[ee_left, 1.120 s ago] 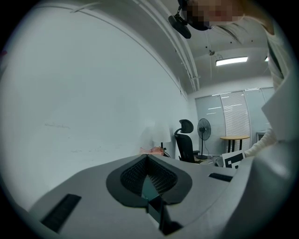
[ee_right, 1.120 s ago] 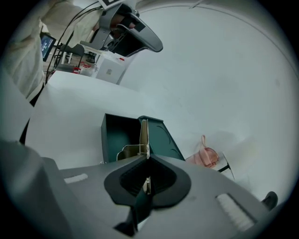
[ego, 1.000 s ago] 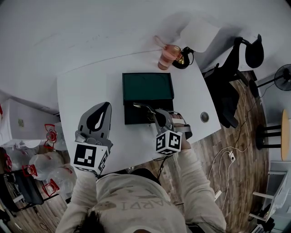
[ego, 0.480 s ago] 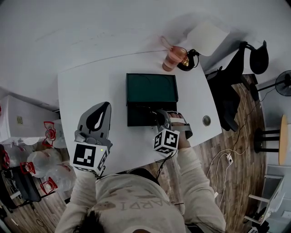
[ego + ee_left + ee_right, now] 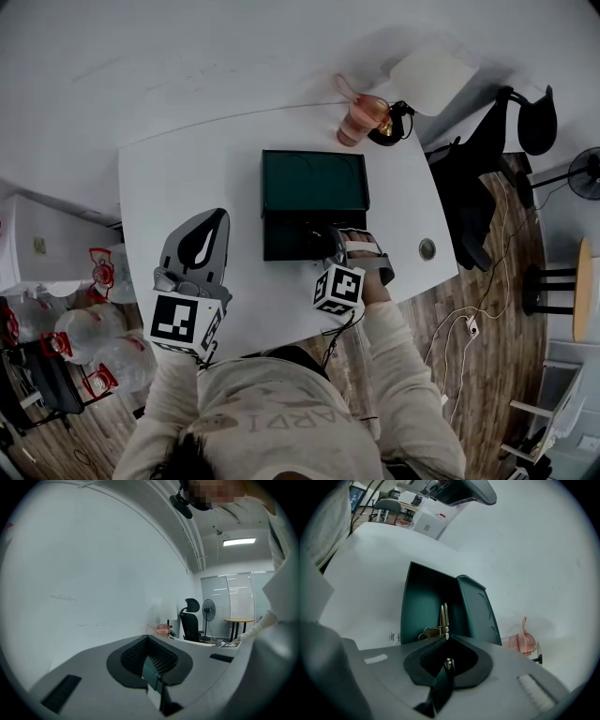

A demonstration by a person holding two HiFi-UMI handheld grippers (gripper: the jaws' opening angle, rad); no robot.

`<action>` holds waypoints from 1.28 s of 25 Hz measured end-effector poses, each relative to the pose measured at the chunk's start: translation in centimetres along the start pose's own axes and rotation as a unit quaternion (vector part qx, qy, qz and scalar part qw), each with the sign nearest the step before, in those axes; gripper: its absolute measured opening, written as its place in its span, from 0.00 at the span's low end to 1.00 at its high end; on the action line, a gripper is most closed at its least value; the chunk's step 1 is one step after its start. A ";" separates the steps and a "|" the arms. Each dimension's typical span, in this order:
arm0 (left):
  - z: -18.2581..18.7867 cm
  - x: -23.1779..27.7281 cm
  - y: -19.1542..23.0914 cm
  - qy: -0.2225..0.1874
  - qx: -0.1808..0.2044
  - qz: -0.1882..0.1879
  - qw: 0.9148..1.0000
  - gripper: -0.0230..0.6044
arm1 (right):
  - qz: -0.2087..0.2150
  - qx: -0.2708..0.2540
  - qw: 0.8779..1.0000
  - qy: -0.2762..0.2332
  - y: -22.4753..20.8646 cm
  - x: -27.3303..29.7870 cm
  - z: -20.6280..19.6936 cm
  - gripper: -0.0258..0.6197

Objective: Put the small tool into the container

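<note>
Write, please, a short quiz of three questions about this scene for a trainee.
1. What is between the right gripper's jaws? A) pink cup B) small tool C) nothing
2. True or false: the green container is closed.
3. Which gripper is shut and empty?
Key: 1 B; the jaws have just been opening, with the tool between them. 2 False; its lid stands open. 3 The left gripper.
</note>
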State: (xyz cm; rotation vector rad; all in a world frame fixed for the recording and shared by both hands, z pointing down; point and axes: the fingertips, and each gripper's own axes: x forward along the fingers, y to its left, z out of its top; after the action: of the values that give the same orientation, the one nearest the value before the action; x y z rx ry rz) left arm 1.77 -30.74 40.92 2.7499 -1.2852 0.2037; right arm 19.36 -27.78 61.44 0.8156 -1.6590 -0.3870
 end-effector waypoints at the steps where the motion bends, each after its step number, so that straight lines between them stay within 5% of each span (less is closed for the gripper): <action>1: 0.0 0.0 0.1 0.000 0.000 0.000 1.000 0.04 | 0.001 0.000 1.000 0.000 0.1 0.1 0.0 0.08; 12: -0.1 -0.3 -0.2 -0.001 -0.002 -0.002 1.000 0.04 | 0.073 0.098 0.992 -0.004 0.9 -0.2 0.1 0.17; 24: 0.2 -1.1 -0.9 -0.006 -0.002 -0.006 1.000 0.04 | 0.135 0.239 0.960 -0.047 1.2 -2.3 1.2 0.22; 28: 0.2 -1.5 -1.2 -0.010 -0.003 -0.006 1.000 0.04 | 0.133 0.287 0.946 -0.067 1.1 -3.4 1.6 0.19; 32: 0.7 -2.0 -1.8 -0.013 0.004 -0.013 1.000 0.04 | 0.104 0.332 0.933 -0.089 0.1 -4.6 1.8 0.06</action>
State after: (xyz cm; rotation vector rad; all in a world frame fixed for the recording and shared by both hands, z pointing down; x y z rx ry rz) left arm 1.95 -28.21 39.84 2.7836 -1.2583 0.1720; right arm 17.94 -24.85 57.77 1.1020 -2.0578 0.2823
